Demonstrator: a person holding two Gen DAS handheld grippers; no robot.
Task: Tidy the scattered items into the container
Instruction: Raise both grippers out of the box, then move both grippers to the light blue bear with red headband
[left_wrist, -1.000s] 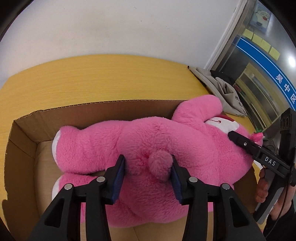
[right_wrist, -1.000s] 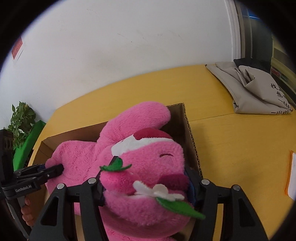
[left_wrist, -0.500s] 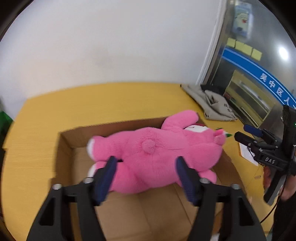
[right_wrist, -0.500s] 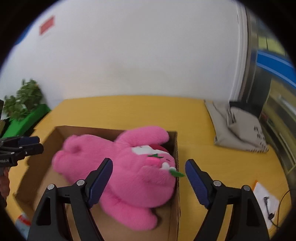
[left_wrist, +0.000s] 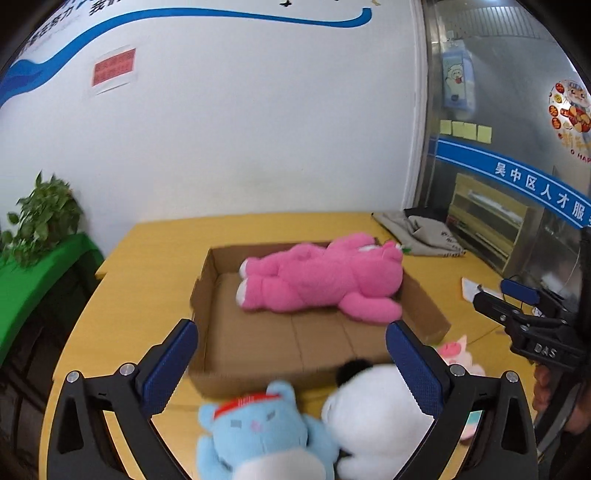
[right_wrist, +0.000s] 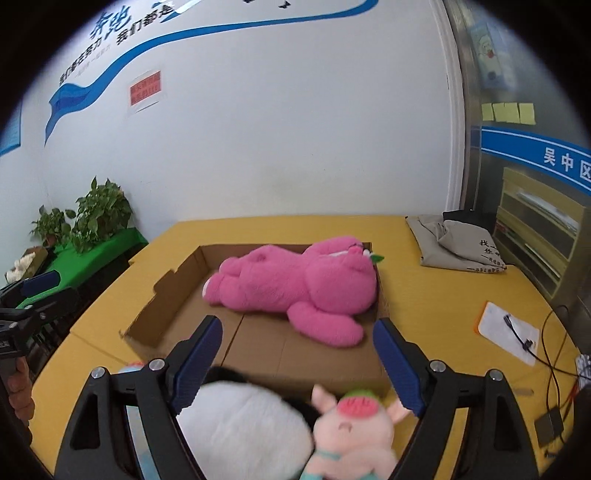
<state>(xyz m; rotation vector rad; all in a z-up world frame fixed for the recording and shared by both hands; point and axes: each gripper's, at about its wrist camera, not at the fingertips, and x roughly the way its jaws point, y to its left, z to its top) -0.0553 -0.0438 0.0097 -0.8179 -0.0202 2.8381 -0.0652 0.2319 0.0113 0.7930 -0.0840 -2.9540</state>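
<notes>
A big pink plush bear (left_wrist: 325, 278) (right_wrist: 295, 288) lies on its side in the open cardboard box (left_wrist: 310, 347) (right_wrist: 173, 295) on the yellow table. My left gripper (left_wrist: 291, 343) is open and empty, hovering above a blue plush bear (left_wrist: 258, 432) and a white plush (left_wrist: 376, 417) in front of the box. My right gripper (right_wrist: 297, 345) is open and empty above the white plush (right_wrist: 240, 424) and a small pink pig plush (right_wrist: 351, 428). The pig also shows in the left wrist view (left_wrist: 456, 350).
A folded grey bag (right_wrist: 458, 243) lies at the table's far right. A paper with a cable (right_wrist: 509, 328) lies at the right edge. Plants on a green shelf (right_wrist: 85, 225) stand left of the table. A wall is behind.
Both grippers have let go of the pink bear, opened wide and pulled back and up from the box. The bear now rests in the box. The small plush toys have come into view.
</notes>
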